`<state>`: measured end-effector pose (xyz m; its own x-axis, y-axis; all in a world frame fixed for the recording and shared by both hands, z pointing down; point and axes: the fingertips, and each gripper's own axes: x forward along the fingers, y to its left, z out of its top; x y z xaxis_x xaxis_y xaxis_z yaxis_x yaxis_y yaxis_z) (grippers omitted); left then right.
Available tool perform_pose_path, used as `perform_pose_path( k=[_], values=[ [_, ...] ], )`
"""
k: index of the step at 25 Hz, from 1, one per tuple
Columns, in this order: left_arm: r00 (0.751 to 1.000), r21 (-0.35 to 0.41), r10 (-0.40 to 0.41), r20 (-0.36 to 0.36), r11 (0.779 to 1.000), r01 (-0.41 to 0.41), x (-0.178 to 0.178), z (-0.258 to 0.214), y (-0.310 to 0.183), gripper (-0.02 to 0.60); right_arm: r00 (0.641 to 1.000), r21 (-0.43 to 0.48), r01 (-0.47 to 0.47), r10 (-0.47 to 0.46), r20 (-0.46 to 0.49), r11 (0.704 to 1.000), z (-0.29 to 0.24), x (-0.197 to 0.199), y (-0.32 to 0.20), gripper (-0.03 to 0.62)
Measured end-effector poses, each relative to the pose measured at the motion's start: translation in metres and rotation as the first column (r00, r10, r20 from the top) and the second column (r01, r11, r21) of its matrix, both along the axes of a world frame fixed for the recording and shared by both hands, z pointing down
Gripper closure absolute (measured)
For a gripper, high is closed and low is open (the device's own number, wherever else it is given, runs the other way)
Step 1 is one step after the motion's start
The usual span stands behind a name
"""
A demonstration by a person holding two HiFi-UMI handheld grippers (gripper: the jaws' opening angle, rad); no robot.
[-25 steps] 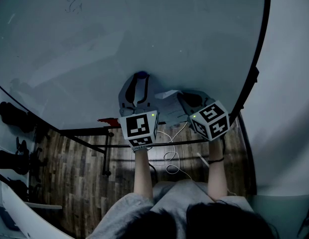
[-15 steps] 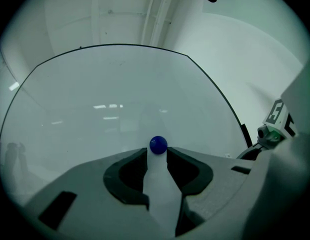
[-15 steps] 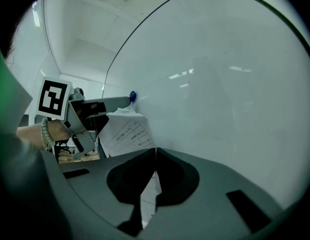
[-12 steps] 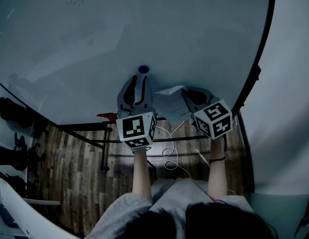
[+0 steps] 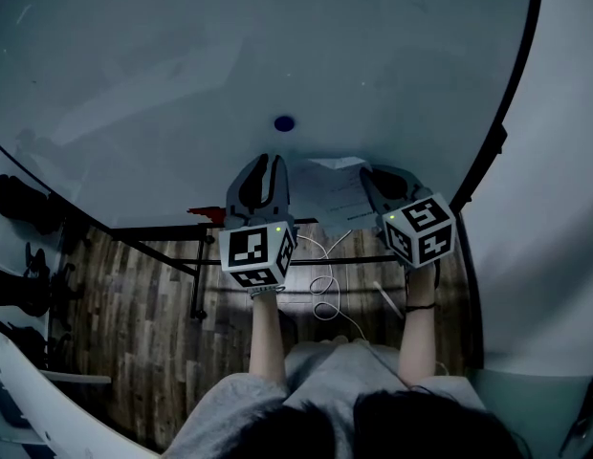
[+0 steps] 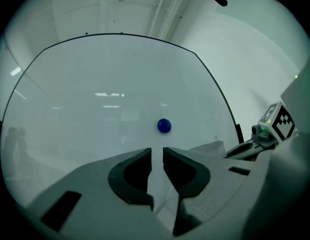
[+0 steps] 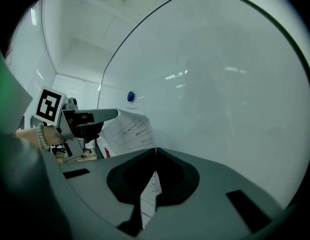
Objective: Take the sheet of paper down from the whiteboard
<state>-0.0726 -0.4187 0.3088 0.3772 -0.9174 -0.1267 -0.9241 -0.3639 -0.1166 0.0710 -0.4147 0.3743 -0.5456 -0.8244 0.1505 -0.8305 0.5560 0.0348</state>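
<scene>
Change: my left claw (image 5: pixel 263 175) has dropped below the blue magnet (image 5: pixel 283 122). Its jaws have just been closing to a narrow gap, with nothing between them.
Meaning: the sheet of paper (image 5: pixel 337 189) looks free; the magnet stays on the whiteboard (image 5: pixel 182 75).
Grip: my right claw (image 7: pixel 155 153) is pinching the sheet's edge.
Lie: the sheet is bowed just off the board, its long axis running from 1 claw toward the other.

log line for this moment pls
right gripper: shut on sheet of paper | left gripper: fingers apart, just closing, empty | blue magnet: on whiteboard
</scene>
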Motion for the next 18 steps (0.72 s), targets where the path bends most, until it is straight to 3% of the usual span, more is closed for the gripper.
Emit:
perform_pose_path(
  k=[9,18],
  values=[
    [1.0,-0.075,0.01,-0.003,0.997,-0.01,-0.011,0.022,0.01,0.561,1.0,-0.016,-0.022,0.022,0.011,1.0,0.007,0.001,0.007,0.592],
    [1.0,-0.122,0.013,-0.012,0.992,-0.014,-0.018,0.04,0.022,0.574,1.0,-0.032,-0.025,0.025,-0.004,0.999,0.016,-0.003,0.018,0.592]
  ],
)
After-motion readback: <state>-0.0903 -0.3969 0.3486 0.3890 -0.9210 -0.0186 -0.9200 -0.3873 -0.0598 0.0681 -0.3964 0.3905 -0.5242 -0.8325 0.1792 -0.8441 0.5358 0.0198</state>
